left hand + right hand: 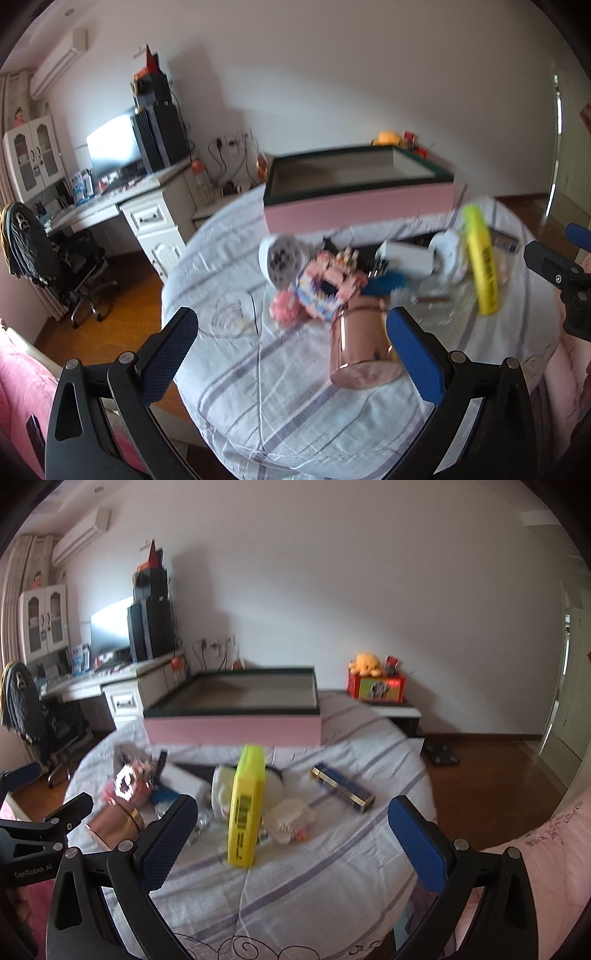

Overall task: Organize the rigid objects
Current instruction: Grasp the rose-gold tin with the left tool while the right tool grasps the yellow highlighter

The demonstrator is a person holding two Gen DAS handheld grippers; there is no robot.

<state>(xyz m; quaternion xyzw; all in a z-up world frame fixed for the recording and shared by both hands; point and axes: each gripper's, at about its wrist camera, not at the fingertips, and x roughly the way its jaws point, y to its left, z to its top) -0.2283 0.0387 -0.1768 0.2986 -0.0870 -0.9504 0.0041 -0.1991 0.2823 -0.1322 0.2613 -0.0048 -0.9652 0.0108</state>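
White desk (pixel 85 686) against left wall, monitor (pixel 110 627) lit, black boxes (pixel 149 627) stacked beside it. Office chair (pixel 55 266) with dark jacket at desk. Air conditioner (pixel 79 535) high in corner. White cabinet (pixel 31 155) far left. Yellow plush (pixel 365 664) on red box (pixel 376 686), low stand by far wall. Wooden floor (pixel 498 771).

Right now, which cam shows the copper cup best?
Left wrist: the copper cup lies on its side, whole and close, beside the open left gripper. Right wrist shows only a blurred sliver behind its own finger.
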